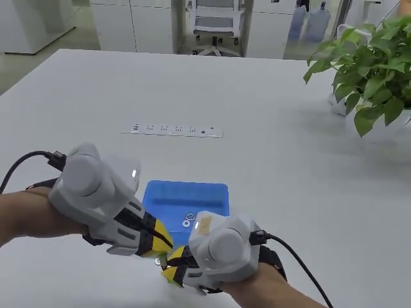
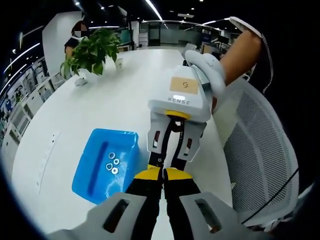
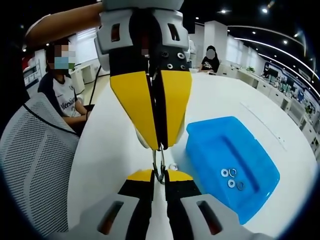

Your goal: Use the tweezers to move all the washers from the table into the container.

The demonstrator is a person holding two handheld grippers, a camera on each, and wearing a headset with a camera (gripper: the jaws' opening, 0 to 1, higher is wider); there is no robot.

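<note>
My two grippers meet tip to tip just left of the blue tray (image 1: 186, 190). In the right gripper view, thin metal tweezers (image 3: 158, 167) run from the shut yellow tips of my left gripper (image 3: 159, 146) down into my right gripper (image 3: 159, 176), whose jaws are closed on them too. In the head view the left gripper (image 1: 167, 246) comes from the left and the right gripper (image 1: 169, 262) from below. Three washers (image 3: 231, 178) lie in the tray (image 3: 215, 135). One loose washer (image 3: 173, 166) lies on the table next to the tips.
A power strip (image 1: 172, 130) lies on the white table beyond the tray. A potted plant (image 1: 369, 70) stands at the far right. A mesh chair (image 2: 260, 150) sits close behind the near table edge. Seated people (image 3: 62, 95) are off to the side.
</note>
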